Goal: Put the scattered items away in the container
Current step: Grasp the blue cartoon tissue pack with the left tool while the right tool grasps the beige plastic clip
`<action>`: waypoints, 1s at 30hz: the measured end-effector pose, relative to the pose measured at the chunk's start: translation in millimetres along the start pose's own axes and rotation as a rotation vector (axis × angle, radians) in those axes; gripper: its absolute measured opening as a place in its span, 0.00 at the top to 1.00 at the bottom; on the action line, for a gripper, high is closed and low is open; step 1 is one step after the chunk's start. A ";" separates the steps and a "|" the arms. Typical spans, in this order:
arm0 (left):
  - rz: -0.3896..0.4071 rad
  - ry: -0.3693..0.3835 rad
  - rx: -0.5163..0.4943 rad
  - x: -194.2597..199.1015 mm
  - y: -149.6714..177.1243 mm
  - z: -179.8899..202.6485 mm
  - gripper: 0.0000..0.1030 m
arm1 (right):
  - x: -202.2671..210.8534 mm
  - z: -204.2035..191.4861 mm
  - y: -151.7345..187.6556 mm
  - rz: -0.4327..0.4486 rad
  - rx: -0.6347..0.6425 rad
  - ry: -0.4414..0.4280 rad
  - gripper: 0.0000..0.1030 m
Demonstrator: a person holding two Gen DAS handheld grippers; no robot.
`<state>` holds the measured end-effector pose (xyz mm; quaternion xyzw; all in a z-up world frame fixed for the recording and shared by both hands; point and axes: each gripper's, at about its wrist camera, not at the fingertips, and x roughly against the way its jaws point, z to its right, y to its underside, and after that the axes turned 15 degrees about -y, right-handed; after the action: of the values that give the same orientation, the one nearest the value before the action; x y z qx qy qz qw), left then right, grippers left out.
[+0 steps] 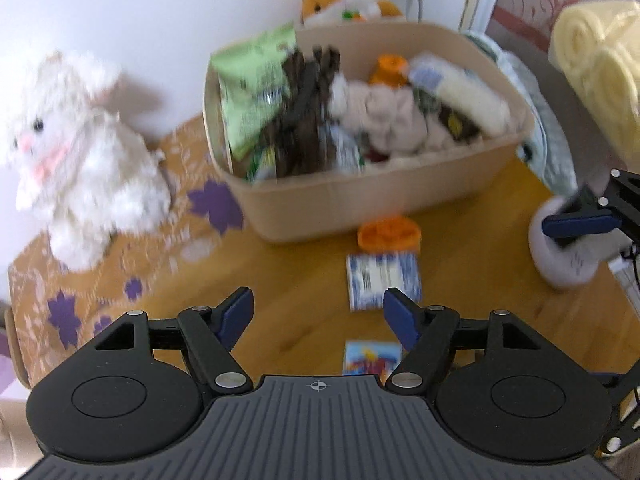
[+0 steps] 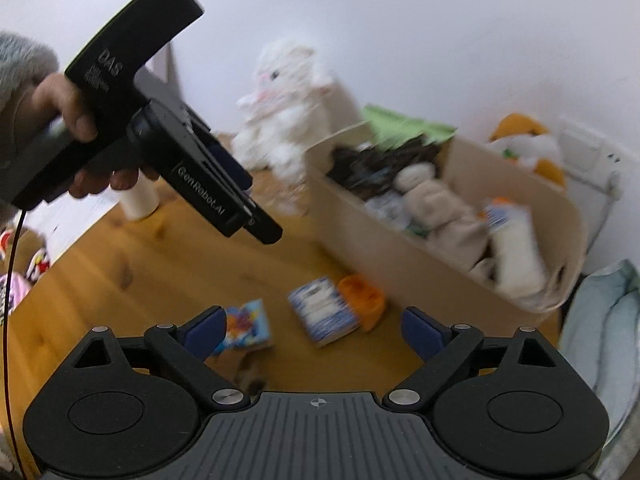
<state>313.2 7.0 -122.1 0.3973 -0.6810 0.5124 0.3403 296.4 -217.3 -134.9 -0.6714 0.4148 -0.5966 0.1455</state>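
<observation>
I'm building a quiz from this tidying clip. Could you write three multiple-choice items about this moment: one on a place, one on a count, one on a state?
1. Where does the orange cup lie?
A. inside the container
B. on the table just in front of the container
C. in the right gripper

2. How many small printed packets lie on the bare wood in front of the container?
A. two
B. four
C. none

3. How does the left gripper stand?
A. shut on a packet
B. shut on the cup
C. open, holding nothing

Answers:
1 B: the cup rests on the wooden table against the front wall of the beige container.
2 A: a blue-and-white packet and a colourful packet show there.
3 C: its blue pads are wide apart with only table between them; the right gripper is open too.
</observation>
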 end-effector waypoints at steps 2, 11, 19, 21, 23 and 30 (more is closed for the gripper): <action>-0.019 0.004 -0.021 -2.8 10.8 1.9 0.29 | -7.4 -9.0 8.7 -0.016 -0.006 -0.011 0.07; -0.113 0.007 -0.060 -28.8 47.7 18.2 0.29 | -37.5 -27.9 45.5 -0.174 0.055 -0.043 0.17; -0.163 0.012 -0.077 -45.6 62.5 32.4 0.29 | -53.1 -15.7 56.0 -0.234 0.052 -0.063 0.25; -0.166 0.007 -0.080 -48.4 62.9 35.2 0.29 | -57.5 -11.7 56.8 -0.245 0.050 -0.064 0.25; -0.168 0.017 -0.068 -50.7 61.9 36.0 0.29 | -61.3 -6.6 56.7 -0.250 0.048 -0.073 0.26; -0.193 0.041 -0.034 -60.3 55.4 39.2 0.27 | -71.6 5.6 51.4 -0.246 0.012 -0.153 0.25</action>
<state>289.0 -10.5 -207.8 0.4446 -0.6412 0.4735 0.4086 285.9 -198.2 -220.4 -0.7599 0.3136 -0.5593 0.1065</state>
